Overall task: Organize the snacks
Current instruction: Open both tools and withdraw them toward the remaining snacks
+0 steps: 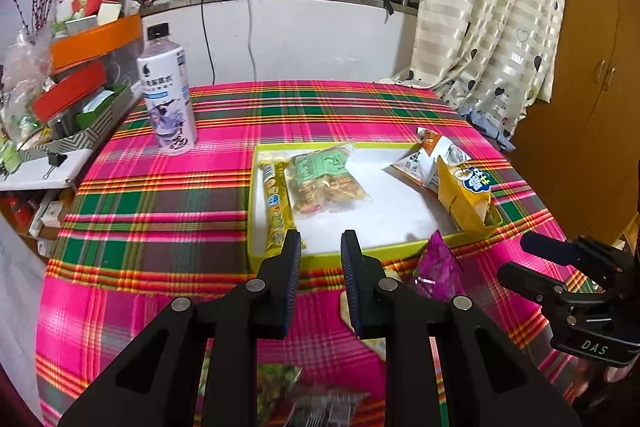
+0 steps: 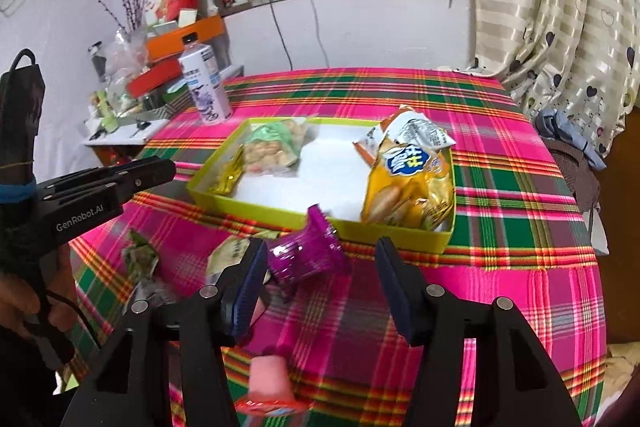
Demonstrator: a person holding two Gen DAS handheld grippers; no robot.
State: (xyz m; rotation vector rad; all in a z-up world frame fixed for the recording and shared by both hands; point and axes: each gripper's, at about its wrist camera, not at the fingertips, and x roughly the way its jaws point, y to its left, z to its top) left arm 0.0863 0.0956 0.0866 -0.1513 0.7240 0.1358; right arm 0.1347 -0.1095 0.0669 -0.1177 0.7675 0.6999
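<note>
- Above the near edge of the plaid tablecloth (image 1: 160, 211), the left gripper (image 1: 320, 247) hovers with its jaws narrowly parted, and nothing is between them.
- Just beyond its fingertips is the near wall of the yellow-green tray (image 1: 360, 253), which lies flat on the cloth.
- Further to the right, the right gripper (image 2: 320, 259) has its jaws released and wide apart; no pad presses on anything.
- Between these jaws, but lying on the cloth, is a purple jelly cup (image 2: 308, 251). It is tipped on its side, just beside the near wall of the tray.
- In the right wrist view, a pink jelly cup (image 2: 268, 379) is at the bottom, under the gripper.
- A small green wrapped snack (image 2: 140, 255) lies on the cloth to the left, and a pale packet (image 2: 228, 255) is partly hidden behind the left finger.
- Inside the tray, at the left side, are a long yellow packet (image 1: 274, 203) and a clear bag of biscuits (image 1: 326, 183).
- At the right side of the tray, a yellow snack bag (image 1: 466, 195) and an orange-white packet (image 1: 432, 159) lean together.
- Behind the tray, at the far left of the cloth, a white bottle (image 1: 168, 95) with a black cap stands upright.
- A side shelf with boxes (image 1: 84, 67) is beside the table.
</note>
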